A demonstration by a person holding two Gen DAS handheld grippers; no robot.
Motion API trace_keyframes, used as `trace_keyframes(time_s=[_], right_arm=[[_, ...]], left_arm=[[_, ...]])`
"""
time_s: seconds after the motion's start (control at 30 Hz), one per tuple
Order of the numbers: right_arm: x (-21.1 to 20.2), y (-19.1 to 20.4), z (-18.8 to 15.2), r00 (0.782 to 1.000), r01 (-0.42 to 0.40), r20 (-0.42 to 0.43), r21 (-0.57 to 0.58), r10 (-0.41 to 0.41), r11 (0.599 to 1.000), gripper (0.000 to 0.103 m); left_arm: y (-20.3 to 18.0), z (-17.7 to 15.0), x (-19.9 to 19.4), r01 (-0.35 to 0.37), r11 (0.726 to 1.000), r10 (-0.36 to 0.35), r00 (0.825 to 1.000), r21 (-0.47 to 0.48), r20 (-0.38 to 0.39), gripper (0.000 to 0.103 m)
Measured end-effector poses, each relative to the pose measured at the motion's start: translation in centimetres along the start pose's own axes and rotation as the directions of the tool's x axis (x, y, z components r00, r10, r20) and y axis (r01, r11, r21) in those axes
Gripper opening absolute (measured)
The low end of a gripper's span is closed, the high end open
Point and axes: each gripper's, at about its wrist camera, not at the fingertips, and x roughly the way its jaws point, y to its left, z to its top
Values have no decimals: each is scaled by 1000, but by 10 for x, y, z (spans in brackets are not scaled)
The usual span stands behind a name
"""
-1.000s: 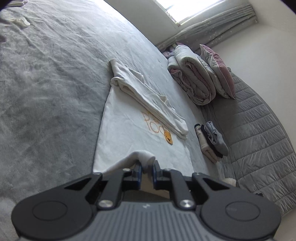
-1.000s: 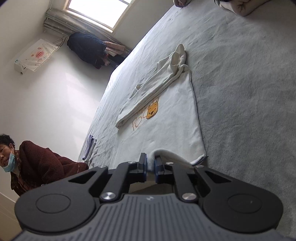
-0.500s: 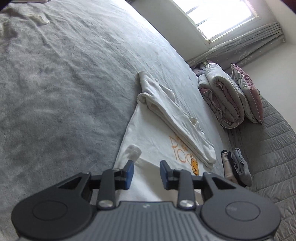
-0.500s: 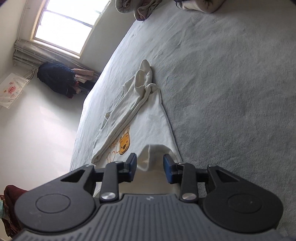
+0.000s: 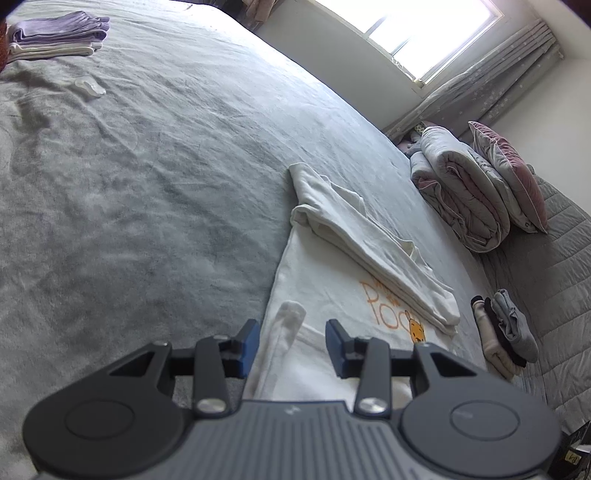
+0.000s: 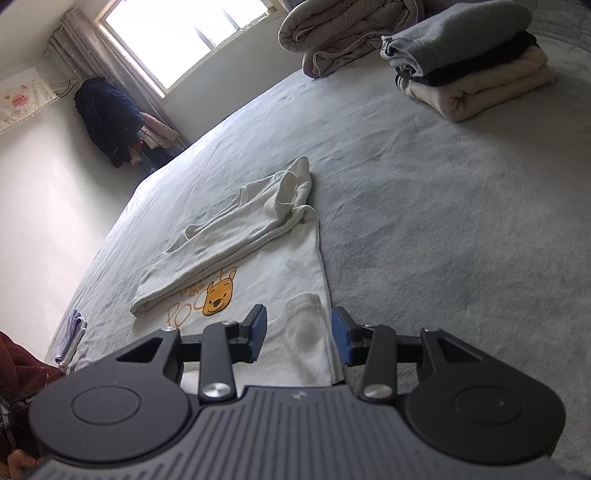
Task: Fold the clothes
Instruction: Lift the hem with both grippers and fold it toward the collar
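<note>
The left gripper [image 5: 291,341] points down at a slant over the near hem of a cream-white cotton top with an orange bear print [image 5: 325,302]. Its jaws are opening: the blue pads [image 5: 249,341] stand apart with a loose corner of the hem lying between them, touched by neither pad. The right gripper [image 6: 299,338] slants down the same way over the other near corner of the top [image 6: 258,273]; its blue pads [image 6: 341,341] are spread, and a rounded flap of cloth lies flat between them, not pinched.

The top lies spread on a grey fleecy bed cover [image 5: 147,184], its lower half flat and smooth, with orange lettering and a yellow bear face showing. Across its far part the sleeves and shoulders are folded over into a long, thick band that runs slantwise, bunched at one end.

Near the bed's right edge, in the left wrist view, sits a small stack of folded grey, black and beige clothes [image 5: 506,328]; beyond it lie a rolled grey-pink quilt [image 5: 461,188] and a pillow. At the far left corner rests a folded purple and white pile [image 5: 55,35]. A person's dark red sleeve [image 6: 22,369] shows at the right wrist view's left edge.
</note>
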Motion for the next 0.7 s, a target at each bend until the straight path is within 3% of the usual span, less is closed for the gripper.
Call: trace_keyframes(time_s=[0.37, 0.6, 0.7], right_arm=[[-7, 9, -3, 997, 65, 46, -126, -60, 990, 44], [-4, 5, -6, 997, 67, 57, -200, -57, 978, 44], [4, 9, -10, 997, 67, 46, -260, -57, 963, 44]], left_arm=[[-18, -6, -2, -53, 988, 48, 998, 148, 36, 39], [-29, -14, 4, -56, 963, 44, 998, 263, 49, 39], [-31, -14, 10, -92, 949, 73, 995, 302, 72, 38]])
